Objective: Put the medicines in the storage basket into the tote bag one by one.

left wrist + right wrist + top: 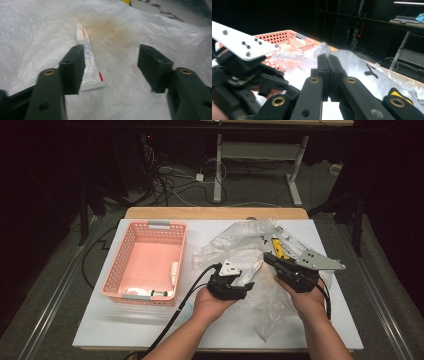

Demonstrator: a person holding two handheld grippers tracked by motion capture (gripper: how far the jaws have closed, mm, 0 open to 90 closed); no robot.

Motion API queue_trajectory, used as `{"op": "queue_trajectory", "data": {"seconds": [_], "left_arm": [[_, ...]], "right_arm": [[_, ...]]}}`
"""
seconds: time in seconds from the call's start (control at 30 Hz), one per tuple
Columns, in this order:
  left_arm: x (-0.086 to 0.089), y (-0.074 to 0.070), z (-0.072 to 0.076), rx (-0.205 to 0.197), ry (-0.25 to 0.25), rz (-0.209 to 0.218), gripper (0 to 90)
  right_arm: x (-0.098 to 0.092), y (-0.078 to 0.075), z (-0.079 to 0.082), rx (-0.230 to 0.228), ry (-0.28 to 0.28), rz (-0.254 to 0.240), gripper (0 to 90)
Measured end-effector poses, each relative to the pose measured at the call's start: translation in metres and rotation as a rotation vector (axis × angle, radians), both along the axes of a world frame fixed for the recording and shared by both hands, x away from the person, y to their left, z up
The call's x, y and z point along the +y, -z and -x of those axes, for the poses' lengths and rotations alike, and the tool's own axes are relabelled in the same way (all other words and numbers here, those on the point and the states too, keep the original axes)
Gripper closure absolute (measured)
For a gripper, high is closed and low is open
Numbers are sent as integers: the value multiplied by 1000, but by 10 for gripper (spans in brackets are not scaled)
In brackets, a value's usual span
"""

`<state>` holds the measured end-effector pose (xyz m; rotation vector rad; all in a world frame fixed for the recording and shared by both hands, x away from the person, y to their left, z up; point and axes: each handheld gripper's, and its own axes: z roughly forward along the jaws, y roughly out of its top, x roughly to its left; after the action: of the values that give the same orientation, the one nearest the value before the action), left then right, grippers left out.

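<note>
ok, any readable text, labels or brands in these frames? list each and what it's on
Small tube on the plastic bag: red print near the cap, blue lines below, all too blurred to read.
Plastic bag, far part: black printed marks, cut off and blurred, not readable.
Items in the pink basket: print too small to read.
No text can be quoted.

One pink basket [145, 262] sits at the left of the high view, and inside it lie what look like two or three small white items [174, 272] — the count is hard to fix at that size. One crumpled clear plastic bag [240, 247] spreads across the centre-right. One white tube [88, 60] lies on it — seen centre-left in the left gripper view. Two grippers: left gripper [111, 67], right gripper [328, 68].
</note>
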<state>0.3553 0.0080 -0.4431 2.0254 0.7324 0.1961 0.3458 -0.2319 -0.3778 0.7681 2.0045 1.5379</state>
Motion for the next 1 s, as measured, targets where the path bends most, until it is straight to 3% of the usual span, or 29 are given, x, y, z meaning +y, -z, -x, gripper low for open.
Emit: {"op": "queue_trajectory", "data": {"seconds": [0.37,0.53,0.67,1.0], "left_arm": [[32,-14,27,0,8,14,177],[45,-19,33,7,0,17,122],[56,-23,35,25,-25,14,2],[87,-30,42,-8,-82,-11,0]], "right_arm": [[-1,1,0,-1,3,2,900],[-1,1,-1,0,4,6,900],[-1,1,0,0,6,4,900],[-1,1,0,1,8,6,900]]}}
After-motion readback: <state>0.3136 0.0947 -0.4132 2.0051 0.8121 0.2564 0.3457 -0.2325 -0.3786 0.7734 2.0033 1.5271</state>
